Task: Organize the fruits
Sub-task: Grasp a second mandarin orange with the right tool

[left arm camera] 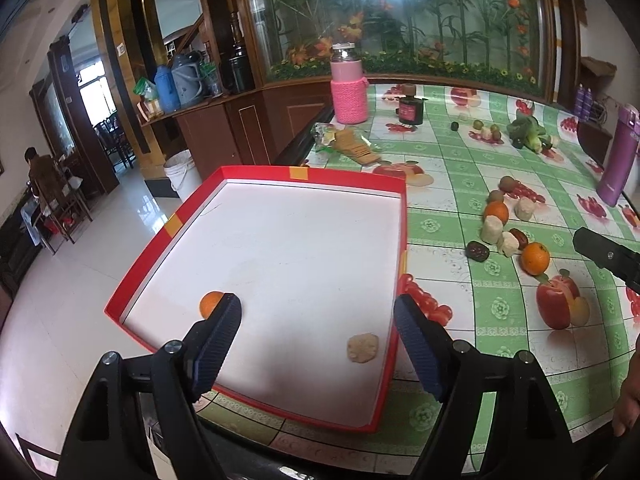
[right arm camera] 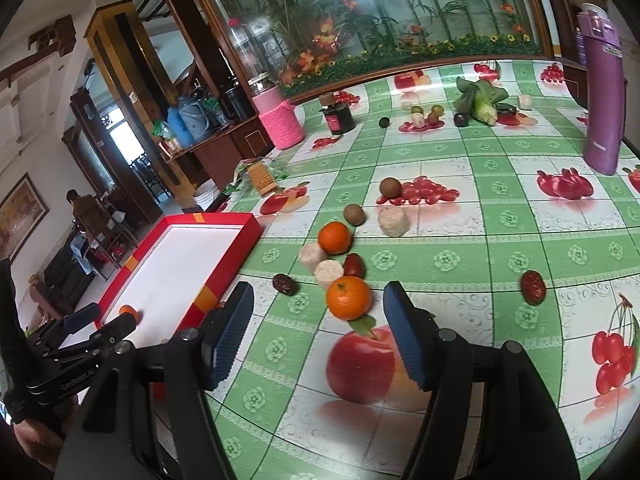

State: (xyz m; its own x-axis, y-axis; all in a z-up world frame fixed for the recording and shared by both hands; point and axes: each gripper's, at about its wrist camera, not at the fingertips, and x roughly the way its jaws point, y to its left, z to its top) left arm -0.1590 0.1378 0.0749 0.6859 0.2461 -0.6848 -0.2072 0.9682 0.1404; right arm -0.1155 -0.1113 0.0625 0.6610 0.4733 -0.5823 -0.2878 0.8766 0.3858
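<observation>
The right gripper is the one placed for the coming pick. Its ribbed blue fingers are spread wide with nothing between them, and the round, glossy orange mandarin with a green stalk scar lies straight ahead of the gap, just beyond the fingertips and a little toward the left finger. Being near-spherical, it has no long axis to line up with, so I judge a short forward reach would bring it between the fingers.

Taking that mandarin as landmark: a pale, ridged cylindrical cake and a dark red date sit just behind it, close enough to be nudged. A second mandarin lies farther back, and the shallow red cardboard tray with a white floor stands well off to its left on the green-checked, fruit-printed surface.

The left gripper hangs over that tray, well apart from the mandarin, its fingers also spread and empty. A small mandarin lies in the tray beside its left finger, a beige flat cake toward its right.
</observation>
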